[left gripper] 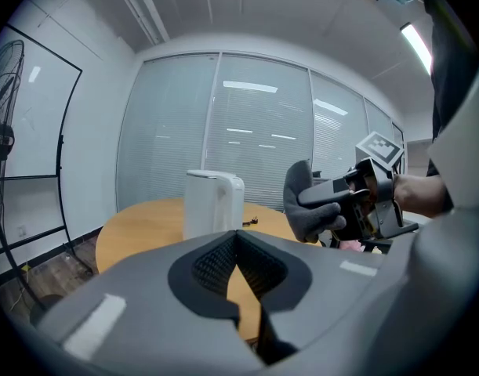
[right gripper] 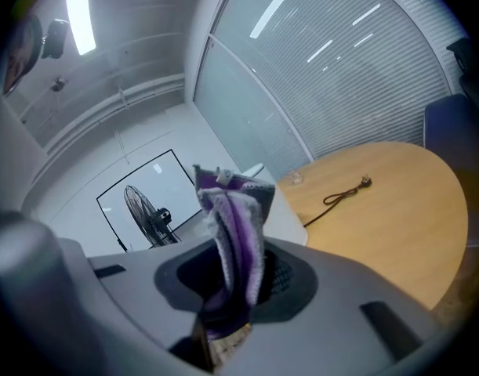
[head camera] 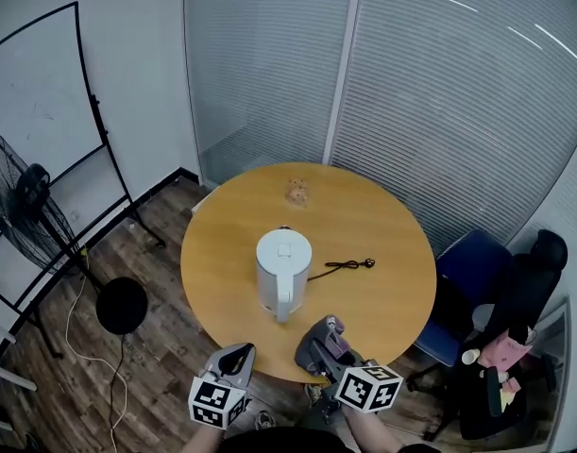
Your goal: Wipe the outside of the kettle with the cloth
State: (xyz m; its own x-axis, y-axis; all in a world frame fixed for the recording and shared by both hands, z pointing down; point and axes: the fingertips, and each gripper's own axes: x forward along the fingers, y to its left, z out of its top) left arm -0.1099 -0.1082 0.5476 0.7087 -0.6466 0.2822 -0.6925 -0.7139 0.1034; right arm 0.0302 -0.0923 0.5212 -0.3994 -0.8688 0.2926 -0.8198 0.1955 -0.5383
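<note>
A white kettle (head camera: 283, 272) stands upright near the middle of the round wooden table (head camera: 392, 300), its handle towards me. My left gripper (head camera: 241, 350) hovers at the table's near edge, shut with nothing between its jaws; in the left gripper view the kettle (left gripper: 214, 202) stands straight ahead of it. To its right, my right gripper (head camera: 319, 336) is shut on a grey and purple cloth (head camera: 331, 340) that sticks up from the jaws. In the right gripper view the cloth (right gripper: 233, 233) hides much of the kettle (right gripper: 290, 214).
A black power cord (head camera: 349, 265) lies on the table right of the kettle, and a small clear object (head camera: 296, 192) sits at the far side. A blue chair (head camera: 477, 272) stands at the right. A fan (head camera: 24, 206) and a black round base (head camera: 121, 305) are on the left.
</note>
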